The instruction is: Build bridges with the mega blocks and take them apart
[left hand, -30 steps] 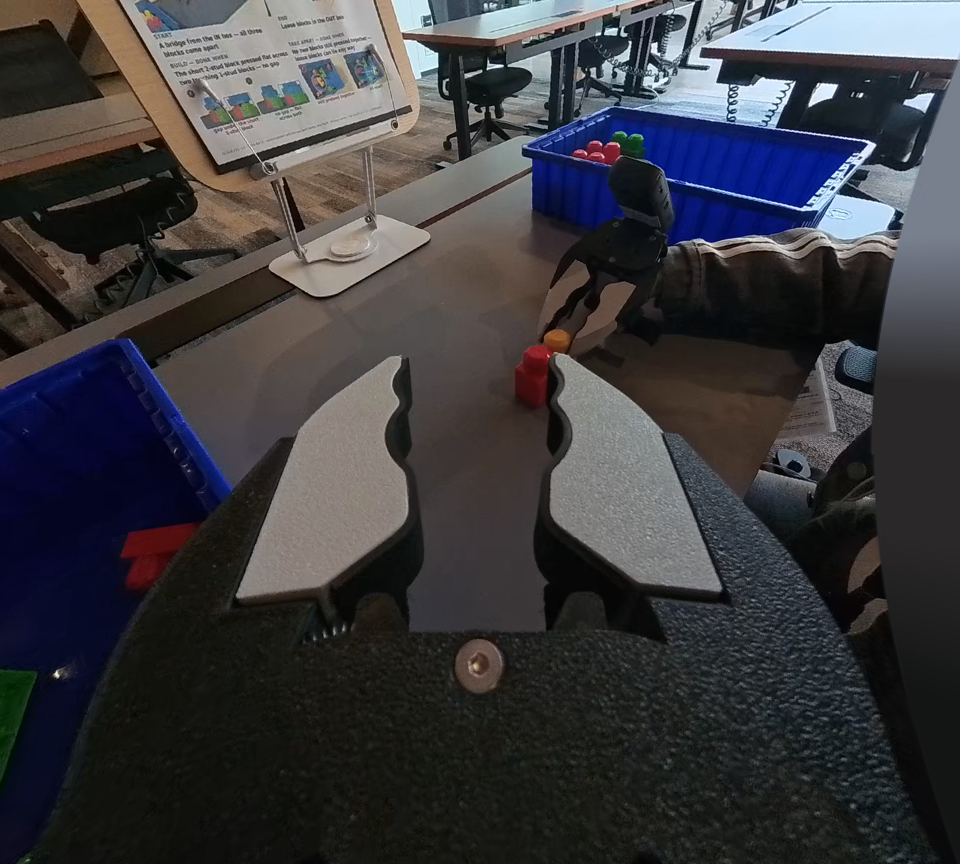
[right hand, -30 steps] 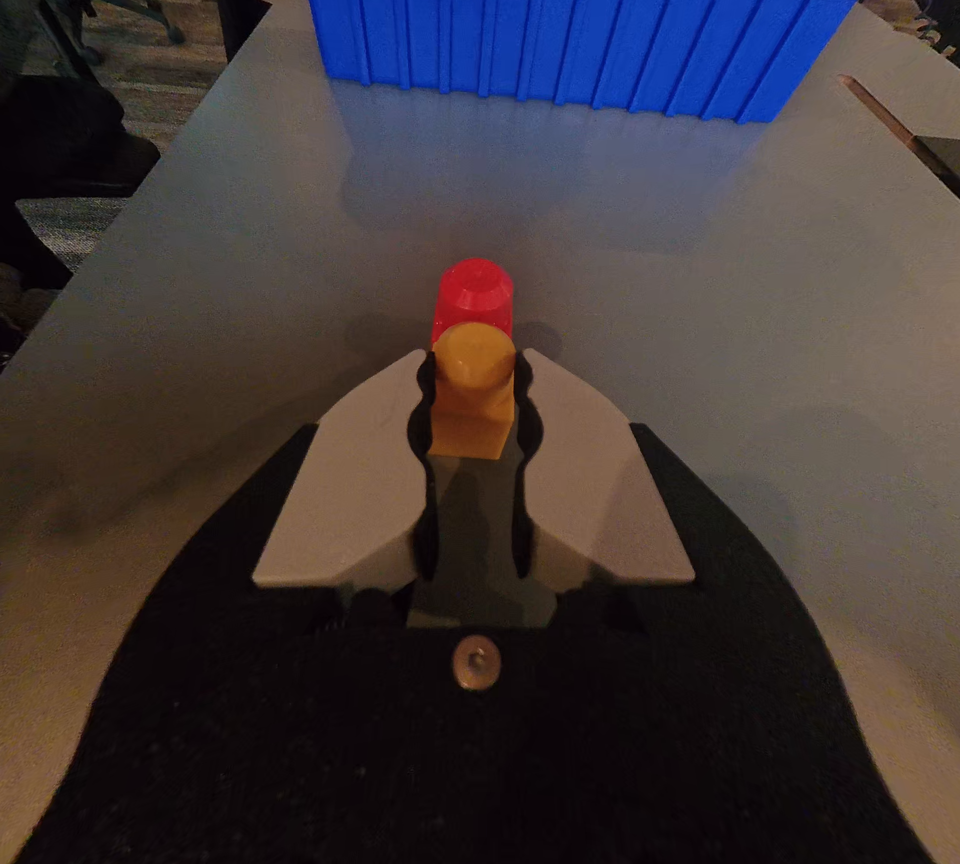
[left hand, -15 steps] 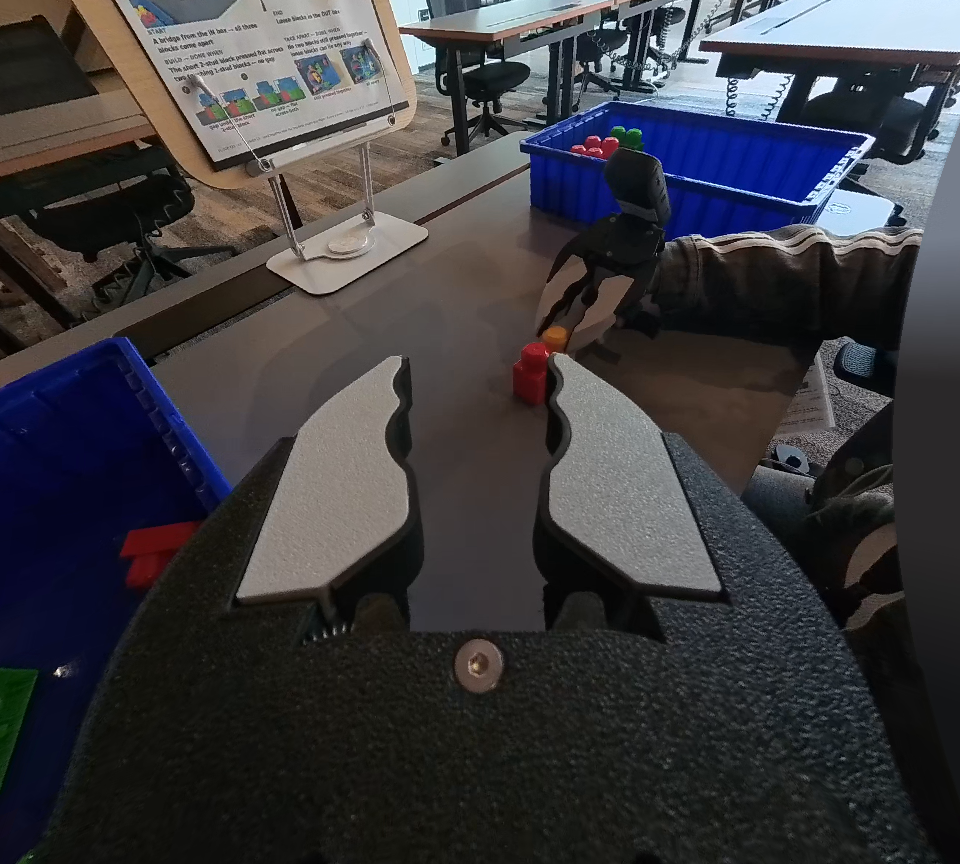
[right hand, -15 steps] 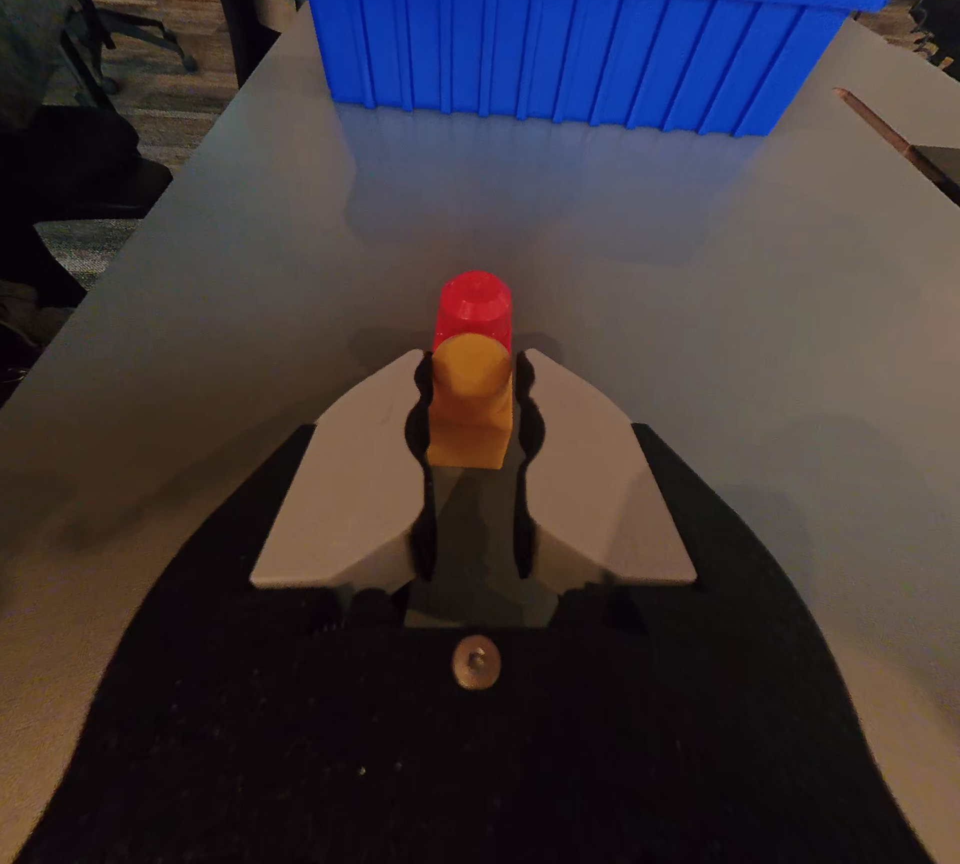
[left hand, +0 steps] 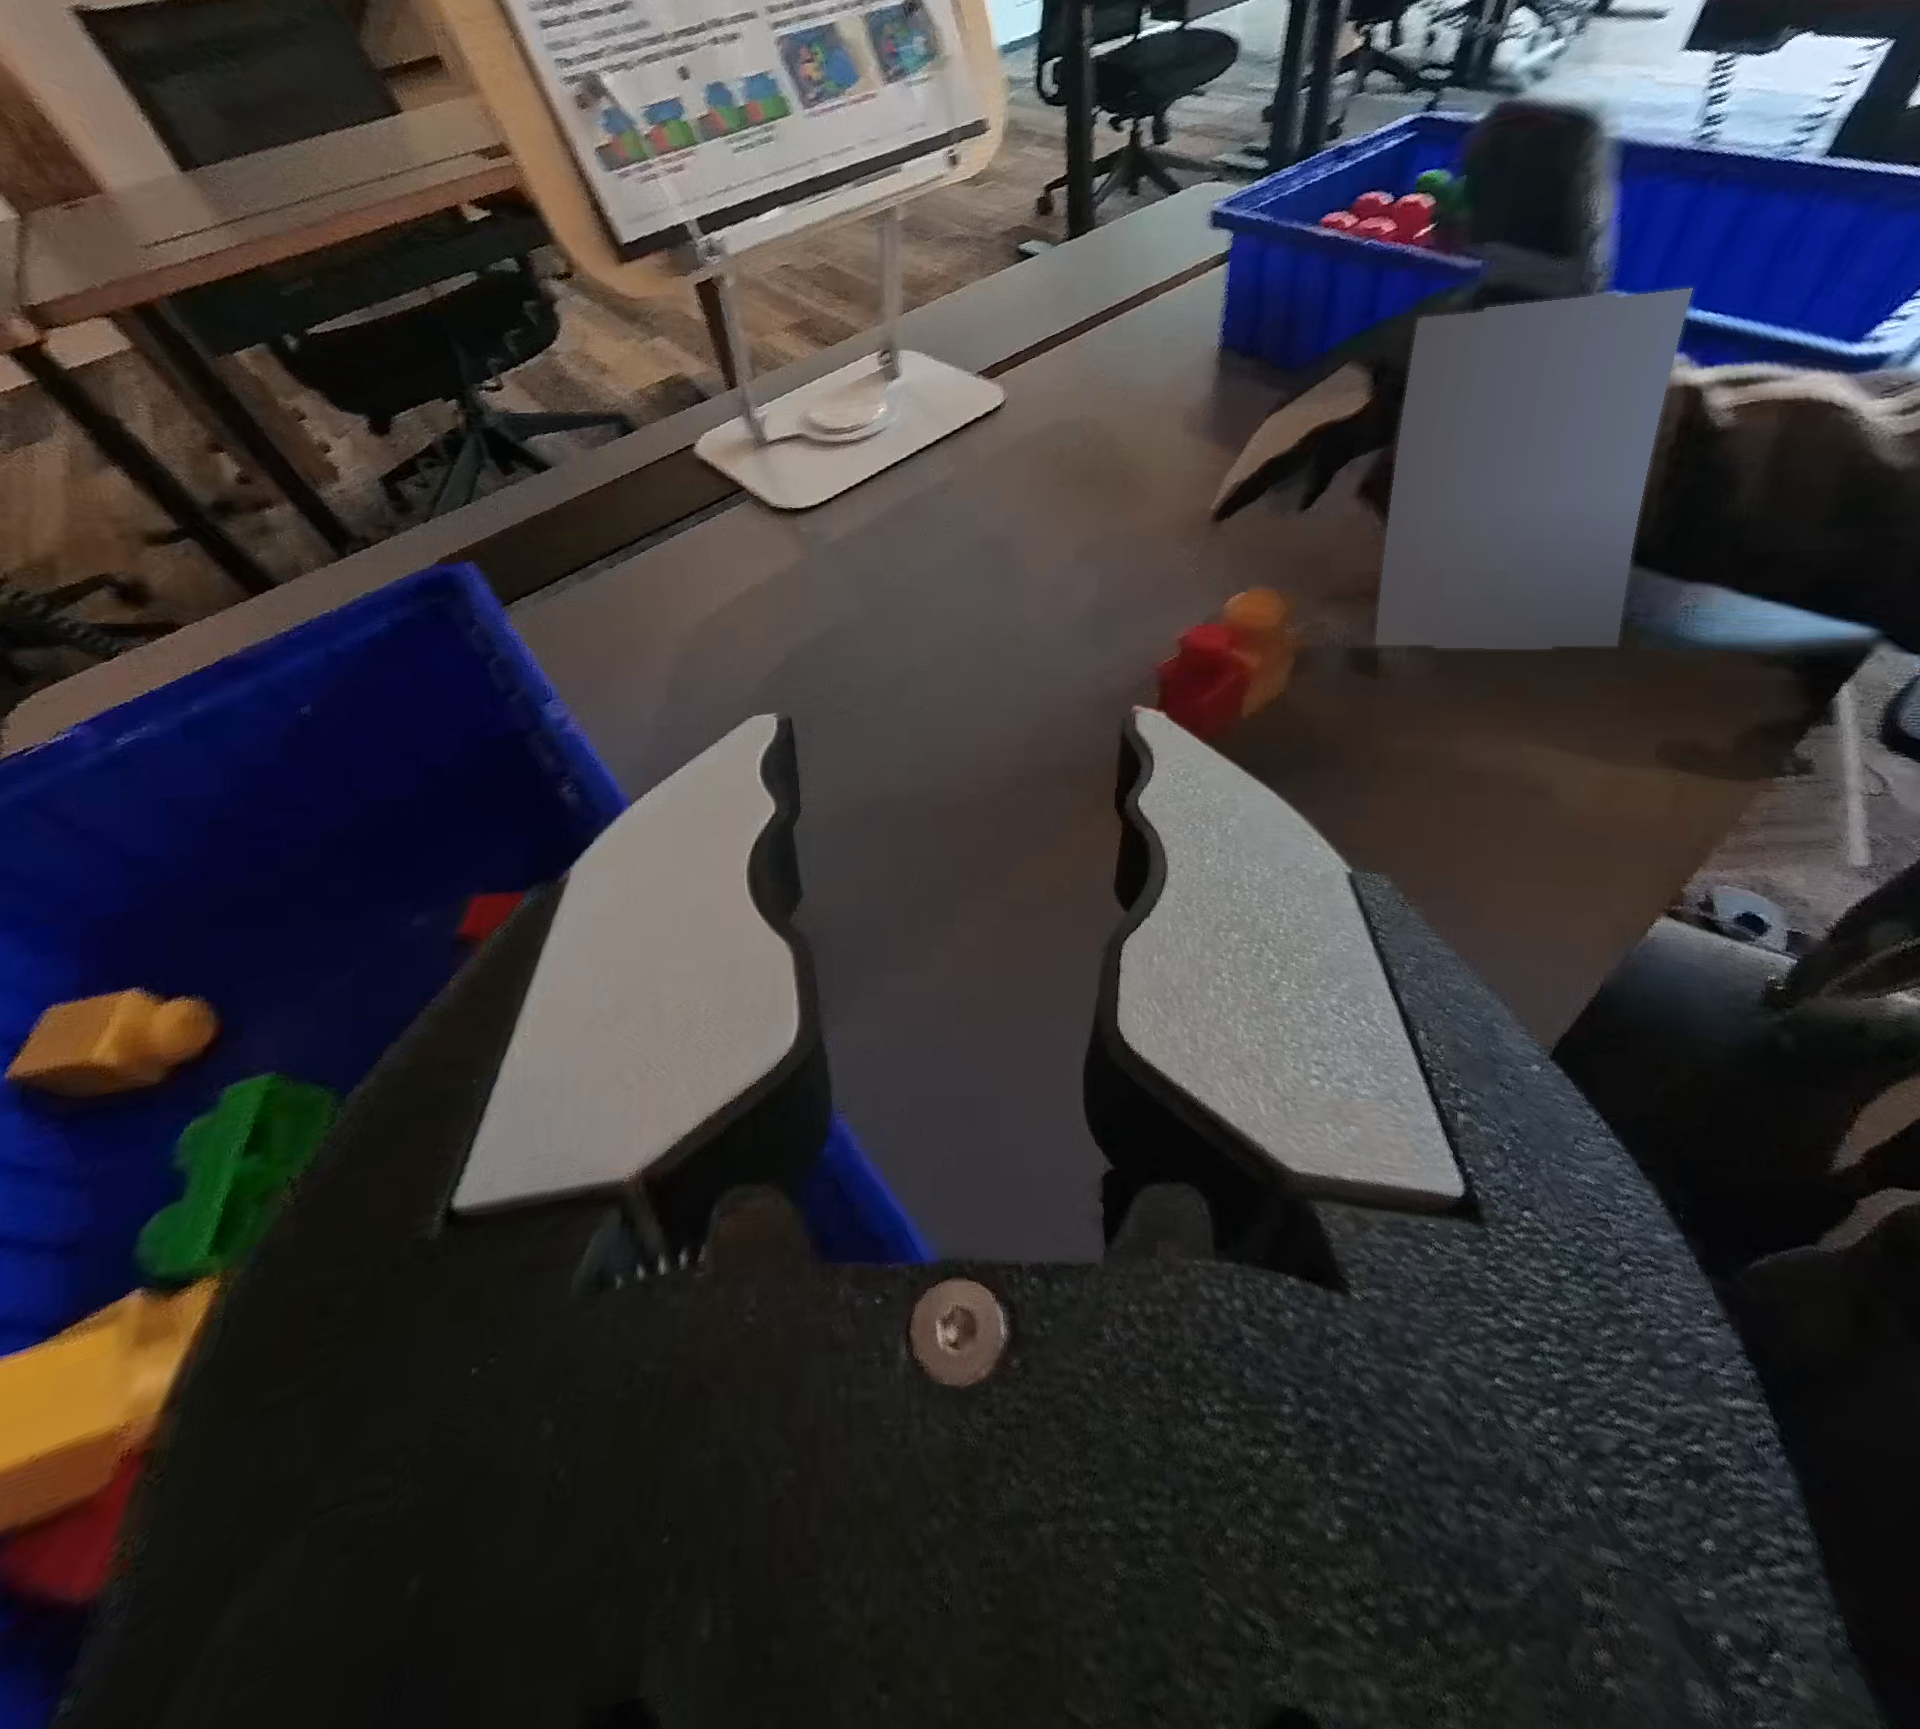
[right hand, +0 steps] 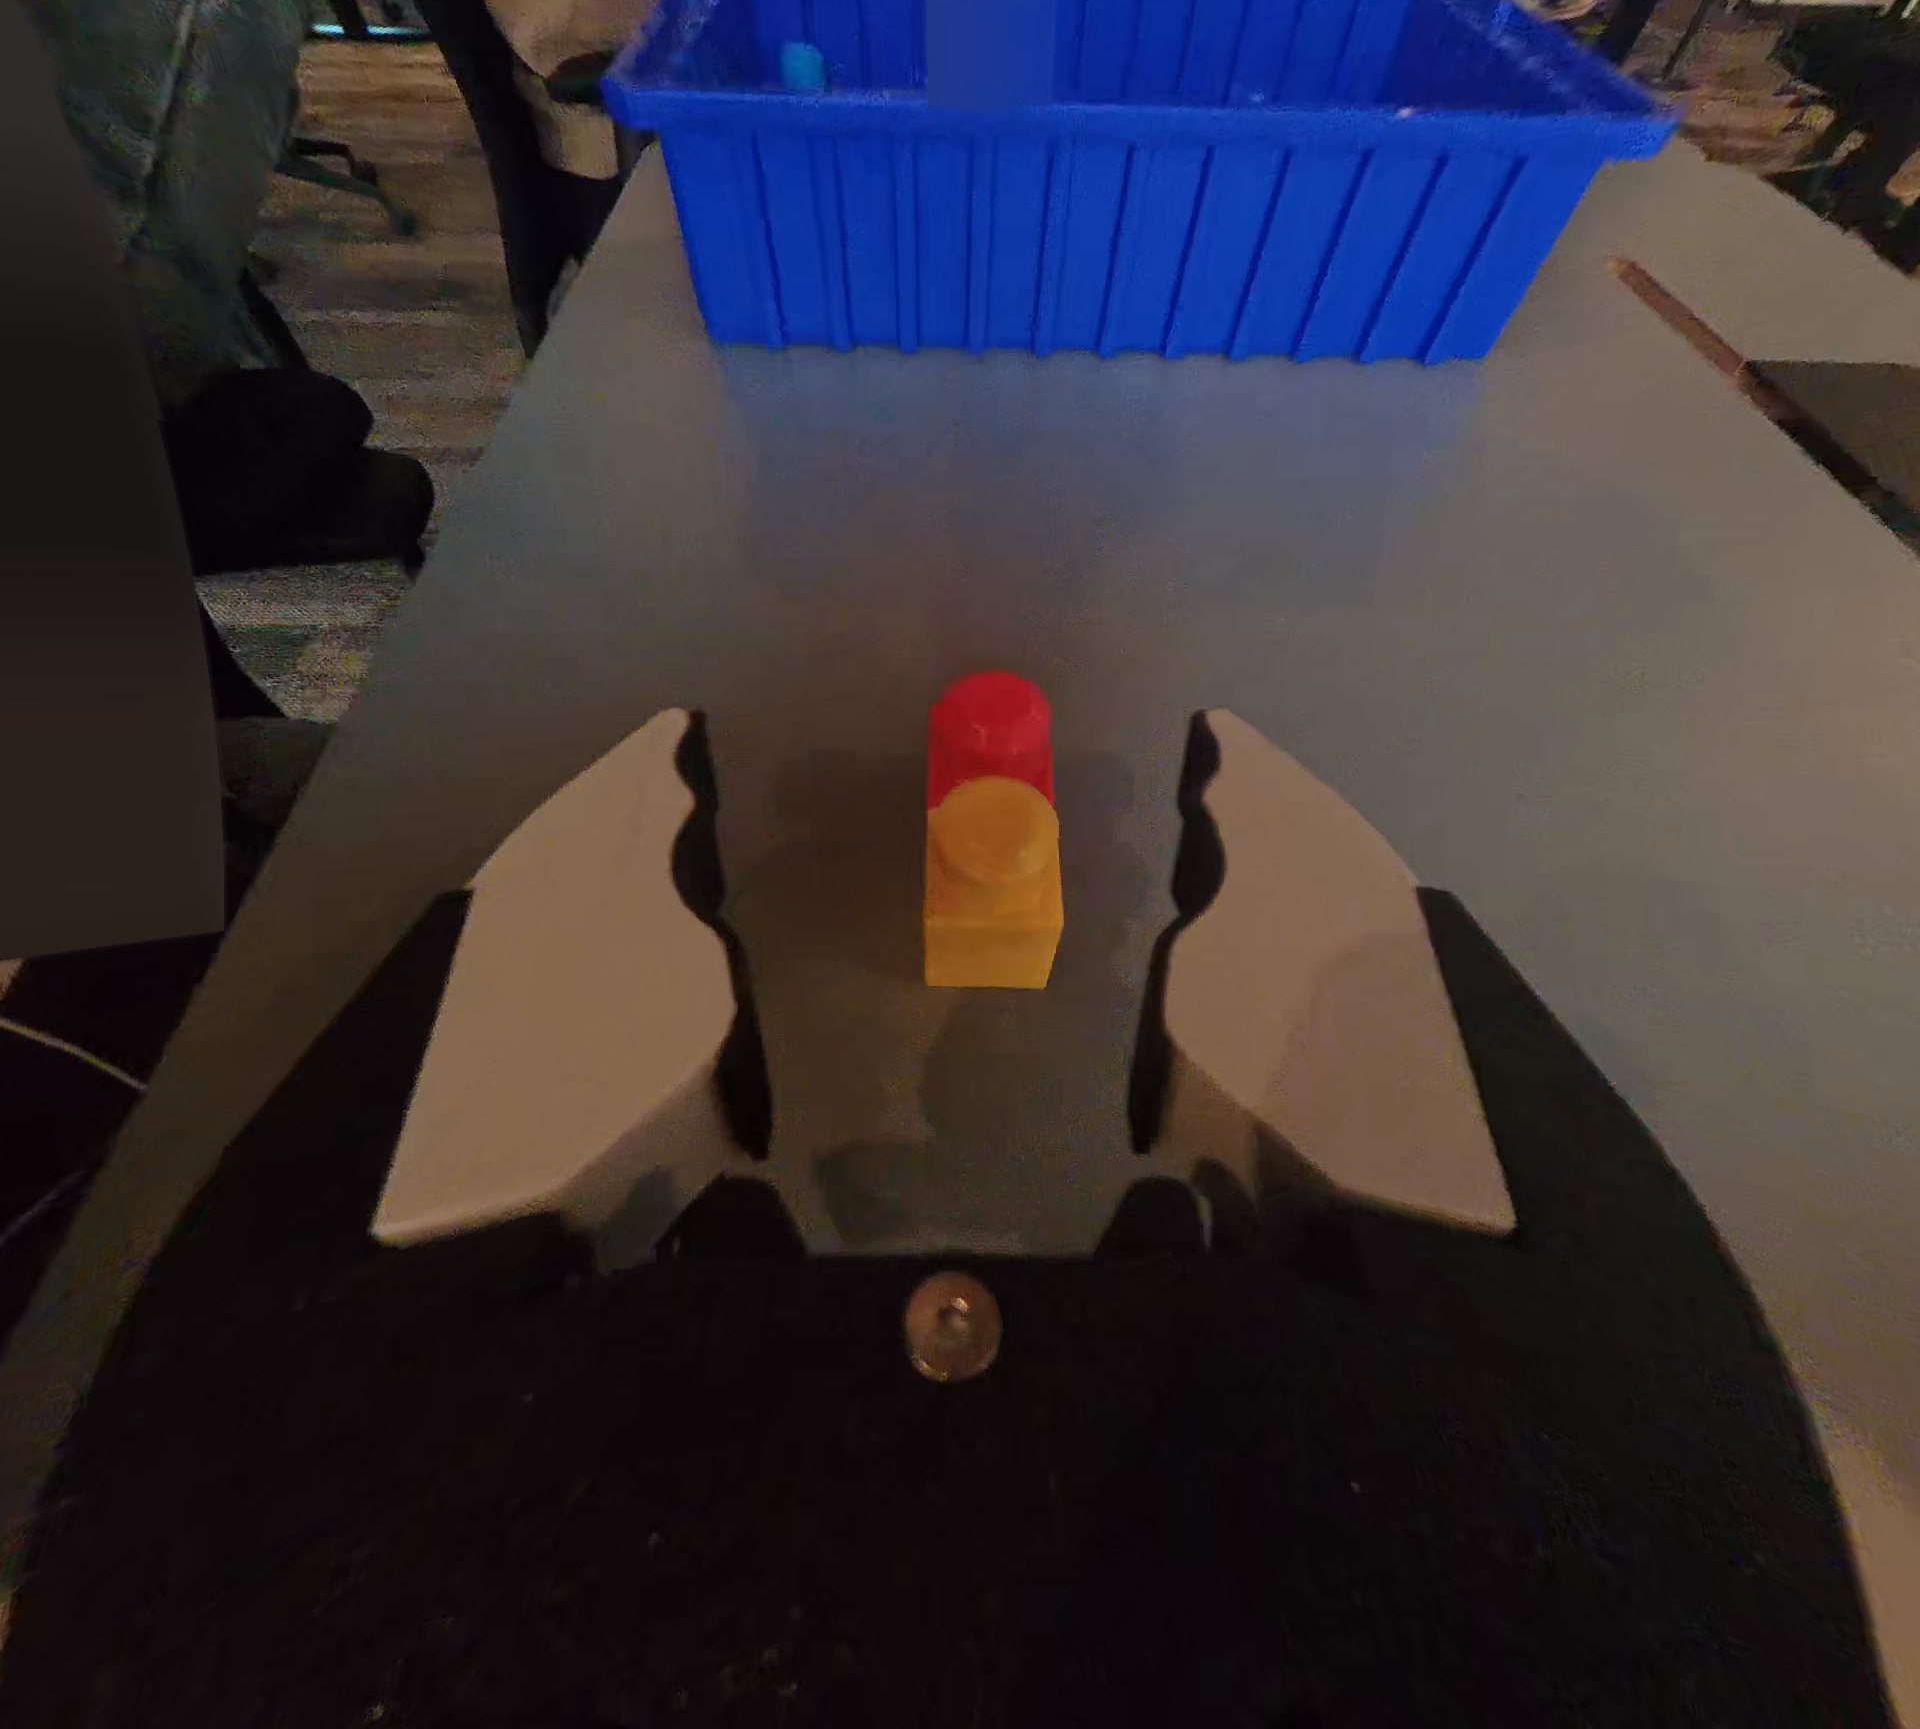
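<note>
An orange one-stud block (right hand: 992, 890) stands on the grey table (right hand: 1351, 640) right in front of a red one-stud block (right hand: 989, 732), side by side. My right gripper (right hand: 945, 734) is open and empty, raised above and behind the two blocks, jaws wide on either side of them. In the left wrist view the red block (left hand: 1200, 680) and orange block (left hand: 1259, 645) sit mid-table, with the right gripper (left hand: 1294, 453) lifted beyond them. My left gripper (left hand: 954, 734) is open and empty, over the near edge of a blue bin (left hand: 312, 744).
The near blue bin holds loose orange (left hand: 109, 1045), green (left hand: 234, 1180), yellow and red blocks. A second blue bin (left hand: 1766, 245) with red and green blocks stands at the far right. An instruction sheet on a stand (left hand: 847, 422) is at the table's back edge. Another blue bin (right hand: 1091, 256) faces the right gripper. The tips of one gripper are about 25 cm away from the tips of the other.
My right gripper has opened, let go of the orange block and drawn back and up. My left gripper has swung left over the near bin, opening a little wider.
</note>
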`<state>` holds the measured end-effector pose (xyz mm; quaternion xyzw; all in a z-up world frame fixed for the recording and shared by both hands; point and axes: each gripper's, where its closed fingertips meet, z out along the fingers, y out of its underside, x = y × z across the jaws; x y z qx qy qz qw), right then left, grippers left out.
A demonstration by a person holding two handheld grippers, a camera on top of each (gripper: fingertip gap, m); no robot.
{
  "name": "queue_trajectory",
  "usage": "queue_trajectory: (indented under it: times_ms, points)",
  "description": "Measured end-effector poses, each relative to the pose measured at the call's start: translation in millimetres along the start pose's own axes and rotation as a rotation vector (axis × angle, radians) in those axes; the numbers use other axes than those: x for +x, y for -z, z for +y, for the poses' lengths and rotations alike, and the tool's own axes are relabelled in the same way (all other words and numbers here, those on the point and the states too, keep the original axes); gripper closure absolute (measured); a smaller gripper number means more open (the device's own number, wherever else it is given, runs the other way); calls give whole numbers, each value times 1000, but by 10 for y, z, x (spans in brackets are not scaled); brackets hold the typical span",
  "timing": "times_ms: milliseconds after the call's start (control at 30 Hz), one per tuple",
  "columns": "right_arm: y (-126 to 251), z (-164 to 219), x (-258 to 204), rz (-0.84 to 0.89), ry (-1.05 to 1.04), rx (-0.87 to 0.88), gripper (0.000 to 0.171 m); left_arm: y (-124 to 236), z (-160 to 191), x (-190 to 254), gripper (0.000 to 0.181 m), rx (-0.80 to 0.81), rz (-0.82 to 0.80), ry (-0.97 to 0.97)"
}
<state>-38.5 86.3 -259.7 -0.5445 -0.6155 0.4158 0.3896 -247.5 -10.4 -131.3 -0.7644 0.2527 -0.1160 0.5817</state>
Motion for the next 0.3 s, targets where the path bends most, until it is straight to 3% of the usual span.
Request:
queue_trajectory:
  times_ms: [300]
  points:
    - [566,-688,-348,133,154,122,79,285,310,-837,123,-236,-198,-146]
